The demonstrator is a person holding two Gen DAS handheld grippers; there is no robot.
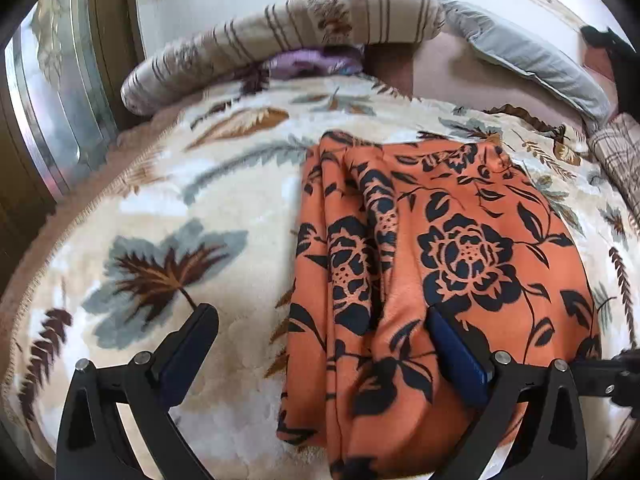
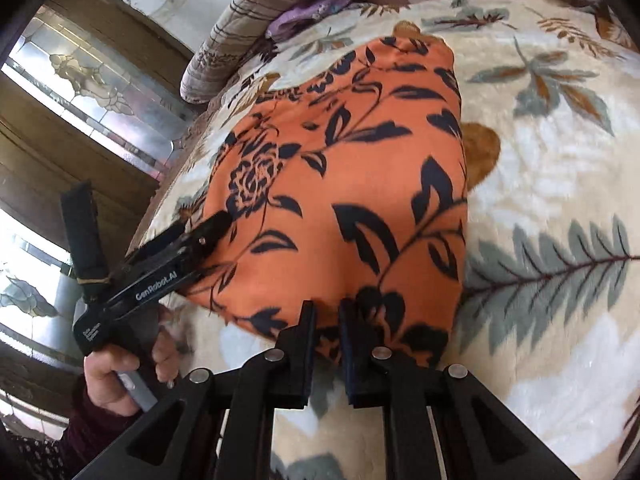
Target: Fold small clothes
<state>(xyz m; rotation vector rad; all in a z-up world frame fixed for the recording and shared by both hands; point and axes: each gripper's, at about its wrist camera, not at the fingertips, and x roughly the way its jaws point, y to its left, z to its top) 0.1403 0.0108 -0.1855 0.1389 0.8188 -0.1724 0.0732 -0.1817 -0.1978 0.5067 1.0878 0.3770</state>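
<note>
An orange garment with a black flower print [image 1: 432,256] lies folded on a cream leaf-patterned blanket [image 1: 168,208]. My left gripper [image 1: 320,316] is open wide, its right finger [image 1: 452,352] resting on the cloth and its left finger [image 1: 192,340] over the blanket. In the right wrist view the garment [image 2: 352,184] fills the middle. My right gripper [image 2: 326,312] is nearly shut, pinching the garment's near edge. The left gripper [image 2: 176,248] shows there at the garment's left edge, held by a hand.
A striped rolled bolster [image 1: 288,36] and a grey pillow [image 1: 532,64] lie at the far side of the bed. A purple cloth [image 1: 312,62] sits under the bolster. A glass-panelled wooden door [image 2: 92,92] stands to the left.
</note>
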